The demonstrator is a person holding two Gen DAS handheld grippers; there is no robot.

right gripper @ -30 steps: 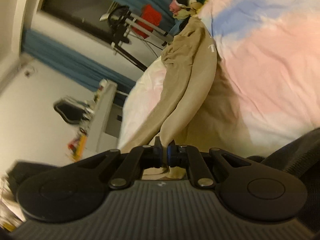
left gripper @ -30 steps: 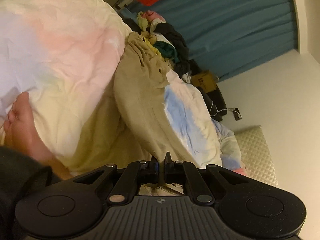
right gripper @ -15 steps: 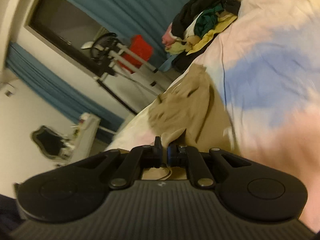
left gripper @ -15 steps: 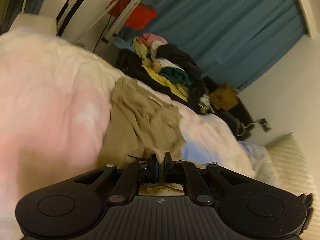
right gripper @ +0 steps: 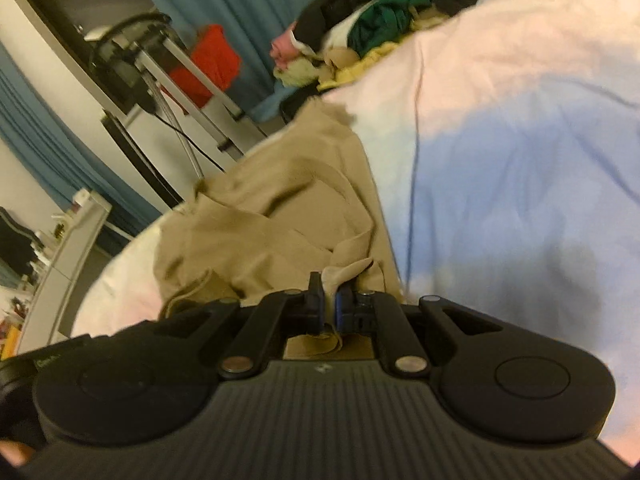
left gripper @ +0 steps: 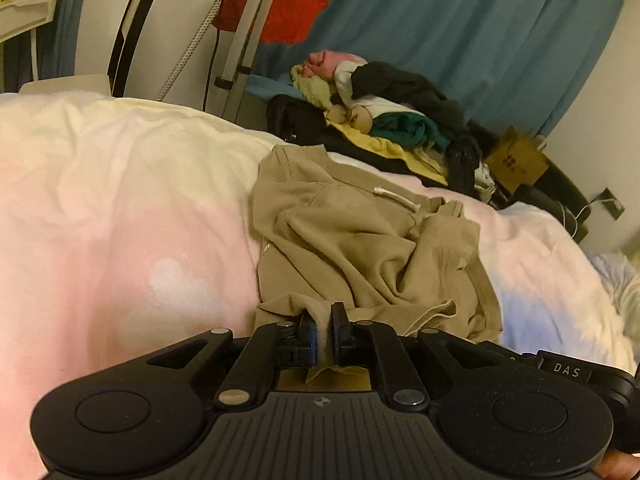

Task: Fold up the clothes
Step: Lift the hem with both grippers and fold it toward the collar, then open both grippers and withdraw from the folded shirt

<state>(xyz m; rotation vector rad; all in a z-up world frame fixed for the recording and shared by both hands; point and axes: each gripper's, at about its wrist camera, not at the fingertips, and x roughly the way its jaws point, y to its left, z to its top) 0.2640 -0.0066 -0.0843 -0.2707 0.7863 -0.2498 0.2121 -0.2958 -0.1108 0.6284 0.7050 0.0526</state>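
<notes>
A tan garment [left gripper: 360, 240] with a white drawstring lies crumpled on the pastel pink, yellow and blue duvet [left gripper: 120, 220]. My left gripper [left gripper: 323, 316] is shut on a near hem of that fabric, low over the bed. In the right wrist view the same tan garment [right gripper: 272, 216] spreads away from me, and my right gripper [right gripper: 329, 286] is shut on another fold of its near edge. The garment's far end reaches toward the bed's far edge. A bit of the right gripper [left gripper: 568, 368] shows at the left view's lower right.
A heap of mixed clothes [left gripper: 384, 108] sits on a dark case beyond the bed. Blue curtains [left gripper: 460, 20], a metal stand [left gripper: 232, 40] with a red item, a cardboard box [left gripper: 516, 160] and a white shelf [right gripper: 68, 248] surround the bed.
The garment hung stretched and lifted from both grippers a second ago; both have since lowered and moved forward, so it now lies bunched on the duvet. The bare foot left view.
</notes>
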